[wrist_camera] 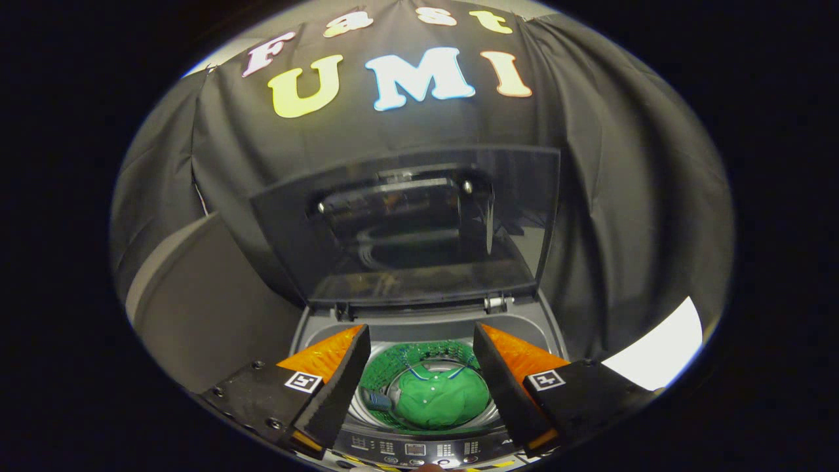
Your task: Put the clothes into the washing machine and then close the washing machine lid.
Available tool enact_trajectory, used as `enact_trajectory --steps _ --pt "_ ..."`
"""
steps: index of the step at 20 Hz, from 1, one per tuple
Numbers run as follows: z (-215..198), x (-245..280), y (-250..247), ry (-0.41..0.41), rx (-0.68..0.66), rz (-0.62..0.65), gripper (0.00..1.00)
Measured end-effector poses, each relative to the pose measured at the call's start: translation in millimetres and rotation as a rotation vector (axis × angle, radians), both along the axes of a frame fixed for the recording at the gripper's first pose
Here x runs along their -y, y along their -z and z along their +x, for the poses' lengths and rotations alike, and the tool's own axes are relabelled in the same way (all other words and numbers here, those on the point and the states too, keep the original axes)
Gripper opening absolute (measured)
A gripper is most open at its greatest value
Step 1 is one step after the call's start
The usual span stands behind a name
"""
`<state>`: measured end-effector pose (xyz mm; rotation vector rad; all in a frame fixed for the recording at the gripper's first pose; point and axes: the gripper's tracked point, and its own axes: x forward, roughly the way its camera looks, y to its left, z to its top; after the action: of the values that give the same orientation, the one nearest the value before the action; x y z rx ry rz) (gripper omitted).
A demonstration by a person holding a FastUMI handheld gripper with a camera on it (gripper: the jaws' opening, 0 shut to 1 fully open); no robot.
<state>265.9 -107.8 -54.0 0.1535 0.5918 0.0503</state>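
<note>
A green shirt lies bunched in the drum of a top-loading washing machine, seen between and below my fingers. The machine's dark see-through lid stands raised, upright behind the tub on its rear hinges. My gripper hovers above the tub opening, open, with nothing between its fingers. A small blue item rests beside the shirt in the drum.
The control panel of the machine runs just under my fingers. A grey panel stands to the left of the machine. Black cloth hangs behind and to the right, with a bright patch low on the right.
</note>
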Motion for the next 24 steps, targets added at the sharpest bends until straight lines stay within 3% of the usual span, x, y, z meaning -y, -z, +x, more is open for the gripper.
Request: enact_trajectory --steps 11,15,24 --pt "10.8 -15.9 -137.7 -0.050 0.225 0.018 0.98" --pt "30.8 -23.7 -151.8 -0.075 0.277 0.054 0.98" --pt "113.5 -8.2 -130.1 -0.005 0.271 0.063 0.98"
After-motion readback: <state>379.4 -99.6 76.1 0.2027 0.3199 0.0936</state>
